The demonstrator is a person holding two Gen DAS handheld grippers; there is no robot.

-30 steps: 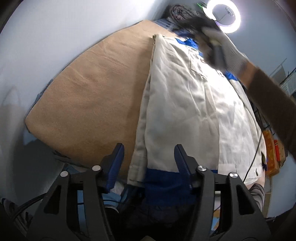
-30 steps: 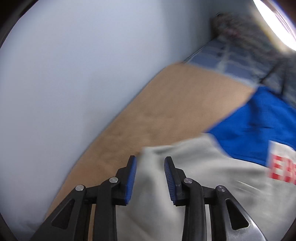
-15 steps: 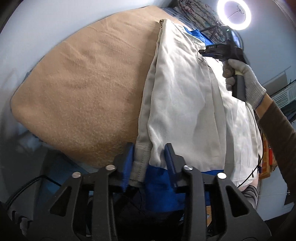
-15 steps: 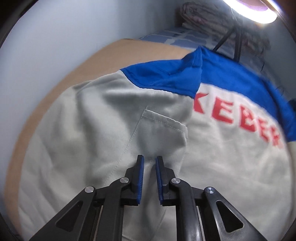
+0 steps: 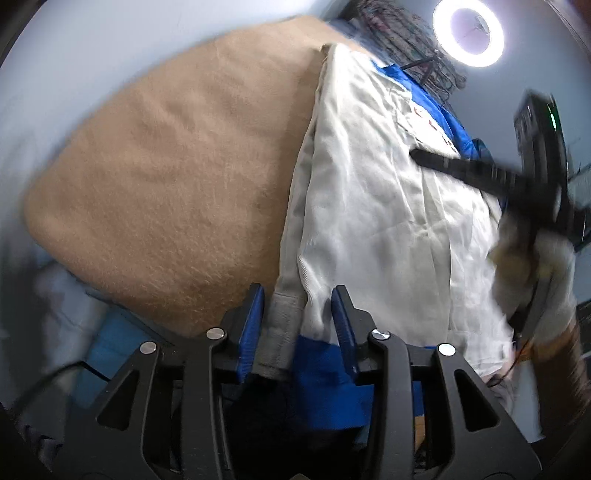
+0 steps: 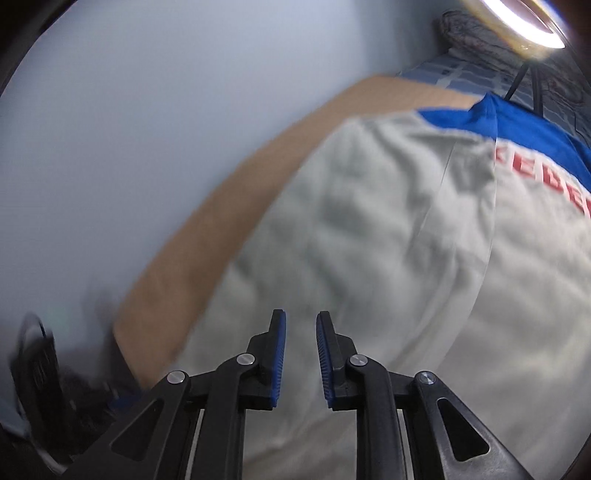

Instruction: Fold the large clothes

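A large cream jacket (image 5: 373, 206) with blue trim and red letters lies lengthwise on a tan blanket (image 5: 177, 177). My left gripper (image 5: 297, 325) is open, its fingers on either side of the jacket's near grey hem and blue band (image 5: 317, 362). My right gripper (image 6: 299, 354) is slightly open and empty, hovering above the cream cloth (image 6: 369, 258). It shows blurred in the left wrist view (image 5: 480, 170) over the jacket's right side.
A pale wall (image 6: 147, 110) runs along the blanket's left. A ring light (image 5: 468, 32) shines at the far end, beside a patterned bundle of cloth (image 5: 399, 40). Blue bedding (image 5: 107, 343) lies below the blanket's near edge.
My left fingers have opened wider around the hem. My right gripper has drawn back toward me along the jacket and opened a little.
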